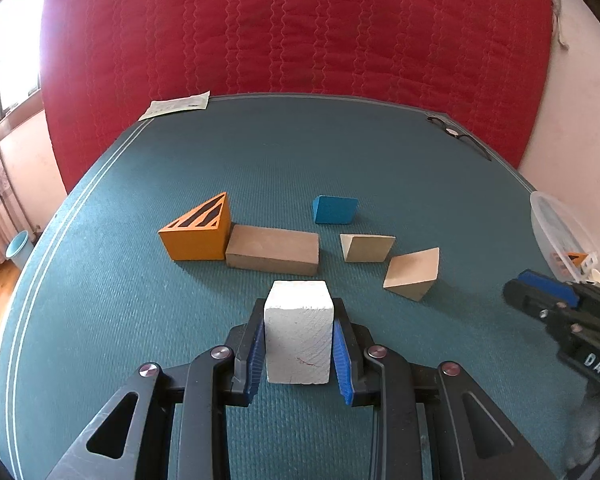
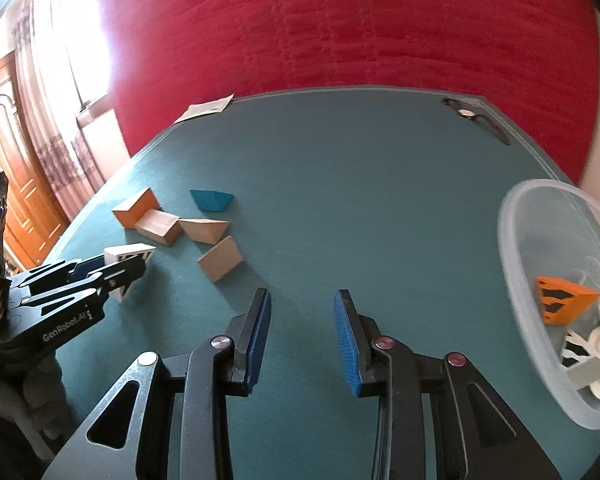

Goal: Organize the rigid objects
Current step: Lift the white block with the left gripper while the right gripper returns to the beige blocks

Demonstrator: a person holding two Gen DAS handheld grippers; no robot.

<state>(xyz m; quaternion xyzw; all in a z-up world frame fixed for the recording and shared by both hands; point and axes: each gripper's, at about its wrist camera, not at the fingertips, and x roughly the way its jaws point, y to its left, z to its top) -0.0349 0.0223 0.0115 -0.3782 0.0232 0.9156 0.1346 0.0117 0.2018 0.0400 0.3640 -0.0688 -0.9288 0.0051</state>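
Left gripper [image 1: 299, 344] is pinching a white block [image 1: 299, 332] between its blue fingers [image 1: 254, 360], just above the teal tabletop [image 1: 100, 300], in front of the brown block [image 1: 273, 254]. Right gripper [image 2: 301, 336] is hovering with fingers spread, nothing between them, beside the clear plastic bowl [image 2: 516, 272].

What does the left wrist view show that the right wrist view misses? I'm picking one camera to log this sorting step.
Only the left wrist view shows the pads pressed on both sides of the white block, plus the striped face of the orange wedge. Only the right wrist view shows inside the clear bin, where another orange piece lies, and the right gripper open and empty. Both show the blue wedge and tan blocks.
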